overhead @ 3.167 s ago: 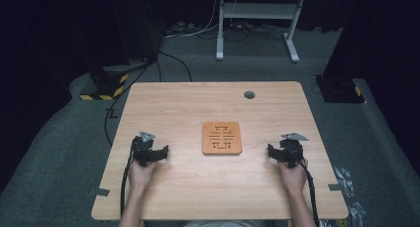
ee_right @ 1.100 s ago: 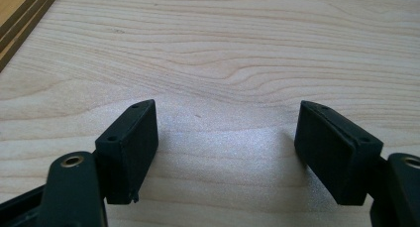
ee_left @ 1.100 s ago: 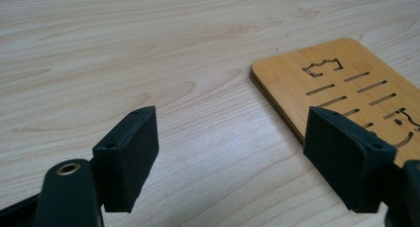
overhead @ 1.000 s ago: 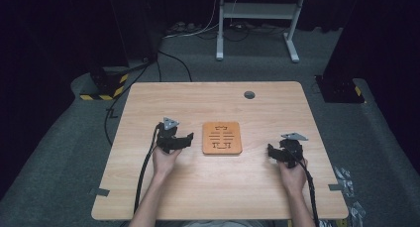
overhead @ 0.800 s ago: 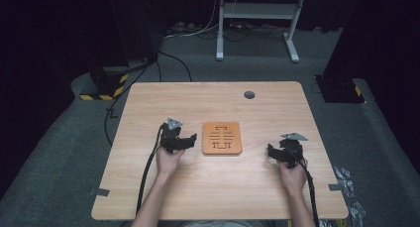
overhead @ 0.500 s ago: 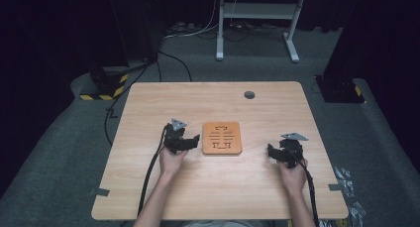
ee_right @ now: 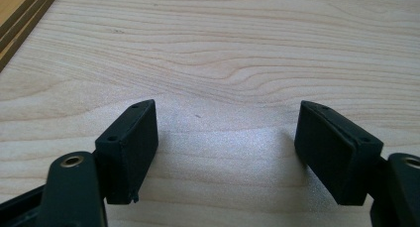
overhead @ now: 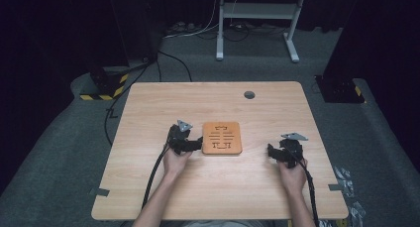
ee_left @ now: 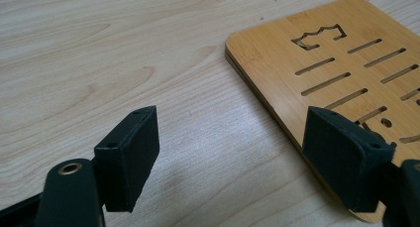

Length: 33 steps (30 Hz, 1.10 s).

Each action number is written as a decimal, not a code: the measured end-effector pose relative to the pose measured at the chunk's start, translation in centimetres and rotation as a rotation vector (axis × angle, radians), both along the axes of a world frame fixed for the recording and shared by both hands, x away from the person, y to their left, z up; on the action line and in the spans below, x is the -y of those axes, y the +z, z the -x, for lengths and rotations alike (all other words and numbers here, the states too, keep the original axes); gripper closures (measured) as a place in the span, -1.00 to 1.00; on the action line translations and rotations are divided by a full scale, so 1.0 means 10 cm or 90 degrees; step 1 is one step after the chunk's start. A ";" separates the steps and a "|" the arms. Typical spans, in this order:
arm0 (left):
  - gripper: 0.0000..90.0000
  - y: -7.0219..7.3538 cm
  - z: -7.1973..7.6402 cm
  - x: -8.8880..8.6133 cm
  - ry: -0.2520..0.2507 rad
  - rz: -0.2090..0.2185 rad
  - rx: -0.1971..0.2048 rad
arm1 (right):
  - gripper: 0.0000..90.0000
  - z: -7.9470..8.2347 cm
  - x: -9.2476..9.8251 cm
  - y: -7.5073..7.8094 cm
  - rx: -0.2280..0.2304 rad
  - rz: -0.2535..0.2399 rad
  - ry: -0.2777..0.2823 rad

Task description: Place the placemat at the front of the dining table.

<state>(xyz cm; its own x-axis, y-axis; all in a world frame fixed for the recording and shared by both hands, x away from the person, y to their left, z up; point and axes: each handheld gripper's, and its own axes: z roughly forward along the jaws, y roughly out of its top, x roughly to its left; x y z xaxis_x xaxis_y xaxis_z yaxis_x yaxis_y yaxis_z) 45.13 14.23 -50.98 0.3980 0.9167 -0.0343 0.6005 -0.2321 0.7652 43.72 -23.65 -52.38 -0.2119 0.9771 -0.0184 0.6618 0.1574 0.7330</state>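
I have the left gripper (overhead: 194,143) right at the left edge of the slotted bamboo board (overhead: 222,138), which lies flat near the middle of the table (overhead: 148,113). In the left gripper view its jaws are spread wide; the board's (ee_left: 317,68) near edge runs between them, with the one jaw over the board and the other over bare wood. My right gripper (overhead: 274,152) sits well apart to the board's right, jaws spread over bare tabletop.
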 end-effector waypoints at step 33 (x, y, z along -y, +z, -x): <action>-0.54 -0.02 -0.07 0.08 0.000 -0.027 -0.009 | -0.45 0.00 0.00 0.00 0.000 0.000 0.000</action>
<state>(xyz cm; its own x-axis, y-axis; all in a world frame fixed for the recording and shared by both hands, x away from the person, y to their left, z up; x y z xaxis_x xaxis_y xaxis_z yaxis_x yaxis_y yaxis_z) 45.87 13.45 -51.15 0.3971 0.9178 -0.0013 0.6119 -0.2638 0.7457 43.71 -23.66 -52.37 -0.2125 0.9770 -0.0187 0.6622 0.1580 0.7325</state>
